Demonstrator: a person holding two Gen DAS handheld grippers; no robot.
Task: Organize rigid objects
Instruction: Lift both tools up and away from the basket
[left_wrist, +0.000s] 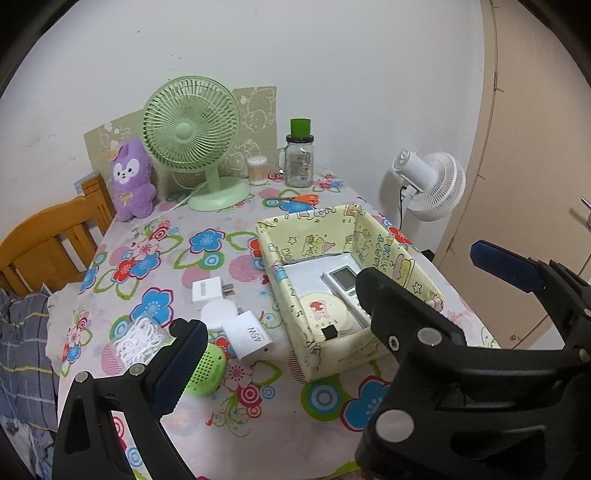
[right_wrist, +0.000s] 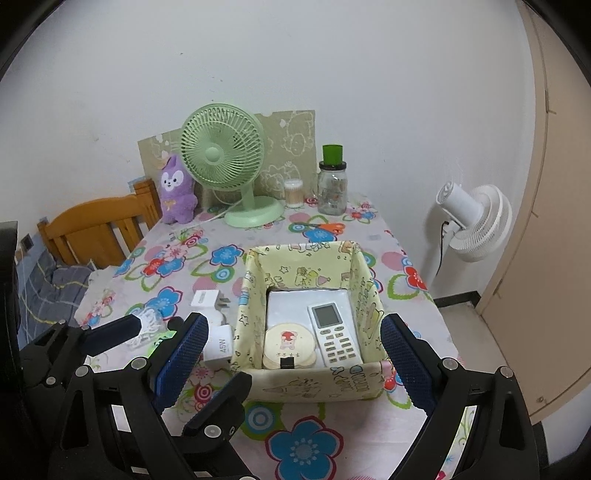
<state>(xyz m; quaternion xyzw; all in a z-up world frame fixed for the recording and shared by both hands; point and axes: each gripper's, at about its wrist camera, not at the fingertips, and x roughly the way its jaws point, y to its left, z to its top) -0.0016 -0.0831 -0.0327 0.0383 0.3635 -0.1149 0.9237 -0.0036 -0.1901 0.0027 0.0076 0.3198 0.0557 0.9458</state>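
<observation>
Chargers and small gadgets lie in a loose cluster just left of the yellow fabric box (right_wrist: 314, 384), which stands near the middle of the flowered tablecloth (right_wrist: 303, 450). Nearest the box's left wall is a white 45W adapter (left_wrist: 249, 339), with a round white puck (left_wrist: 218, 314) touching its far end and a white plug (left_wrist: 207, 291) with bare prongs just beyond that. Left of the adapter sits a green perforated speaker (left_wrist: 207, 369), partly hidden behind a gripper finger, and farther left a bundle of white cord (left_wrist: 138, 339) that looks to be inside a clear bag, though the blur makes that uncertain.

Inside the box, a white remote control (right_wrist: 334, 334) lies along the right side on top of a flat white item (right_wrist: 288, 306), and a round compact with a cartoon print (right_wrist: 290, 345) rests against the near-left corner.

Behind the box, at the wall, stand a green desk fan (right_wrist: 225, 162), a purple plush toy (right_wrist: 177, 192), a tub of cotton swabs (right_wrist: 293, 192) and a glass jar with a green cap (right_wrist: 332, 184). Orange-handled scissors (left_wrist: 301, 199) lie between the jar and the box.

The right gripper (right_wrist: 295, 365) hovers over the near edge of the box, jaws spread wide to either side of it and clasping nothing. The left gripper (left_wrist: 275, 326) hangs over the adapter and the box's left wall, also spread wide and empty.
</observation>
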